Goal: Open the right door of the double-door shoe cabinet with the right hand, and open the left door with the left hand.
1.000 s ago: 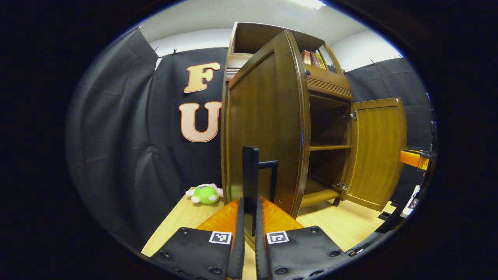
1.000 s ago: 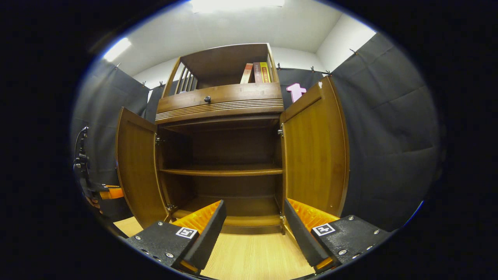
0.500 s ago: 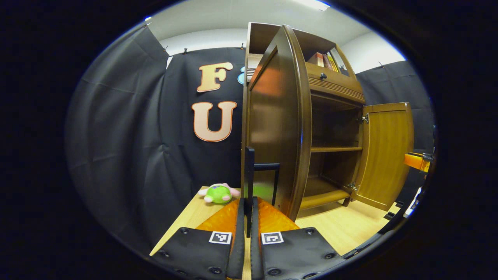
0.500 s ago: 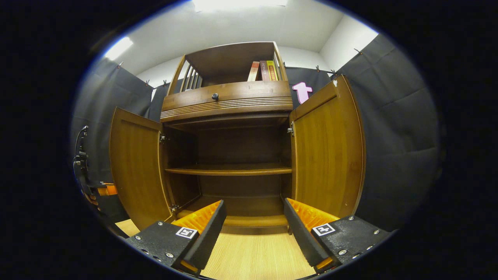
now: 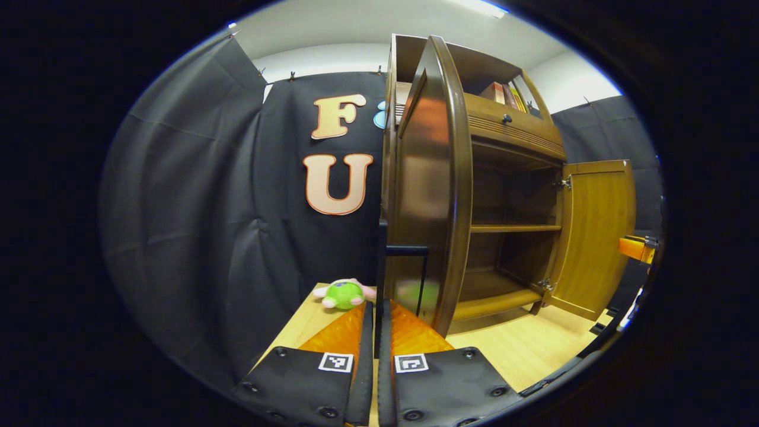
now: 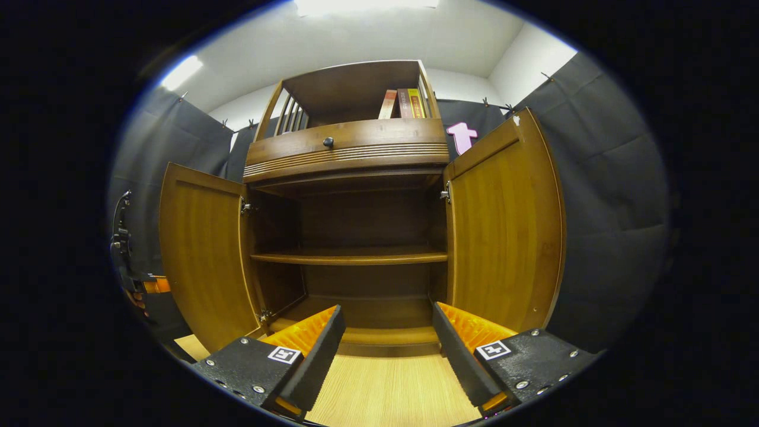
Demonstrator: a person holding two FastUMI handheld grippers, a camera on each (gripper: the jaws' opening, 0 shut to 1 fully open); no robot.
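On the desk [image 6: 385, 397] in front of you stands the cabinet [image 6: 350, 148], both doors swung out. Your left gripper [image 5: 376, 320] has its fingers squeezed narrow on the dark handle [image 5: 403, 252] of the left door [image 5: 430, 178], which stands nearly edge-on to that camera; in the right gripper view the same door [image 6: 201, 255] hangs wide at the left, with your left gripper [image 6: 148, 286] just beside it. Your right gripper [image 6: 388, 332] hovers before the open cabinet with its fingers spread wide, holding nothing, and the right door [image 6: 504, 225] stands open just beyond its right finger.

Books [image 6: 403, 104] stand on the top shelf; their spines carry print too small to read. Square black-and-white markers [image 6: 284, 354] sit on the gripper bodies. A drawer with a round knob [image 6: 328, 142] runs under the top shelf, and the inner shelf [image 6: 350, 257] is bare.

A green plush toy [image 5: 344, 293] lies on the pale wood desk near the black cloth wall [image 5: 195, 196]. White ceiling with bright lights shows above.
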